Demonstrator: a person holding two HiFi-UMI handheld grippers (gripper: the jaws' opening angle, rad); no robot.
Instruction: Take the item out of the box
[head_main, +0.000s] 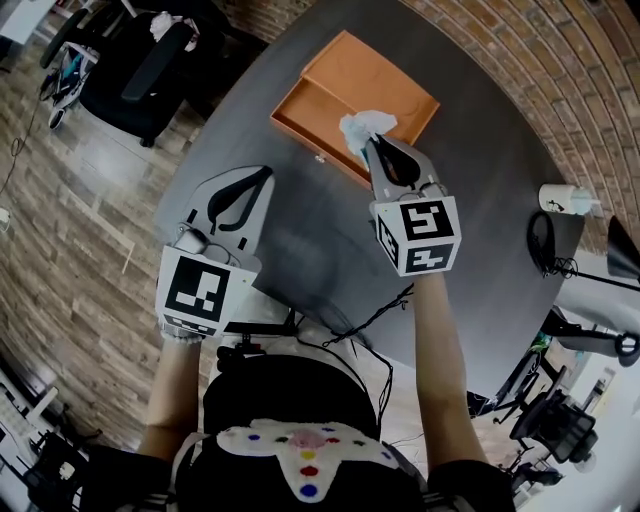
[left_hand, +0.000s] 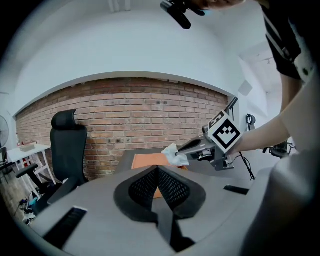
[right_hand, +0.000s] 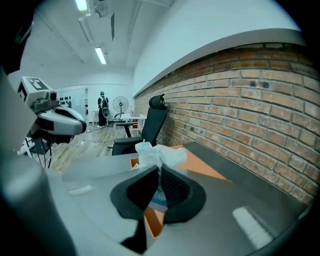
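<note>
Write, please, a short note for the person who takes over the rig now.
Left gripper: jaws shut, empty, over the table.
Right gripper: jaws shut on the white crumpled item, held above the near edge of the open orange box.
Done: item gripped and lifted out of the box.
Left: probably carry it clear and set it on the table.

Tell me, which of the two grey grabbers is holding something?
The right gripper: its jaws pinch a crumpled white wad above the orange box. The left gripper is shut and empty.
</note>
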